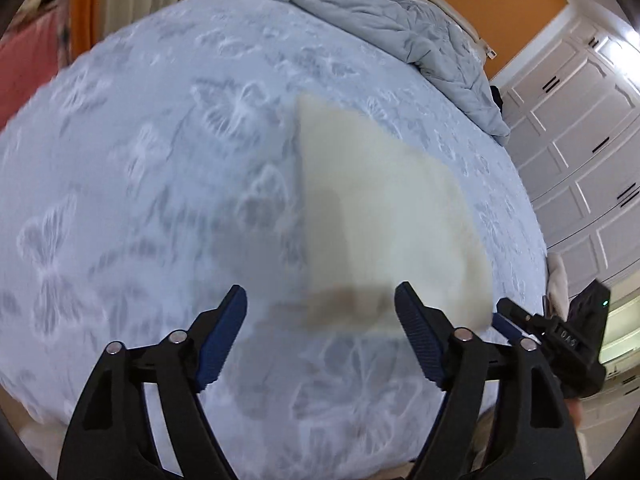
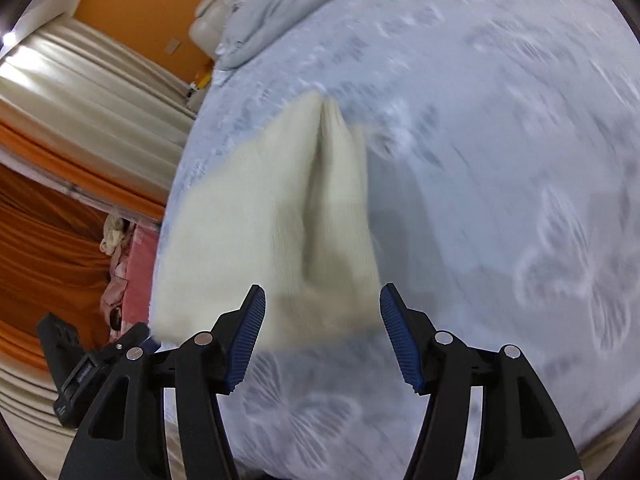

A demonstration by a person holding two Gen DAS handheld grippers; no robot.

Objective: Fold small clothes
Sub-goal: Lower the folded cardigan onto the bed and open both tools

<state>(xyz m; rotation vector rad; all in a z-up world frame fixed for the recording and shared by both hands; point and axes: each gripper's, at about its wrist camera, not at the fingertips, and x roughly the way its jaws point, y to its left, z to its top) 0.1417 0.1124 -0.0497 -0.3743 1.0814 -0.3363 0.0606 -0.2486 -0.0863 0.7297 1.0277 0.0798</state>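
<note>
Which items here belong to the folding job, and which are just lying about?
Job: cream knitted garment on the blue butterfly-print bedsheet; open left gripper; open right gripper.
Lying about: crumpled grey duvet; pink clothes heap.

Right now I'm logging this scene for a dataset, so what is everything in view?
garment: 1, cream knit, lying on the bed ahead of both grippers
bed: 1, pale blue butterfly-pattern cover, fills most of both views
duvet: 1, grey, crumpled at the far end of the bed
wardrobe: 1, white panelled doors, beside the bed
curtains: orange and cream, on the other side of the bed
wall: orange, behind the headboard
left gripper: 1, black with blue pads, open, above the bed
right gripper: 1, same build, open, over the garment's near edge
</note>
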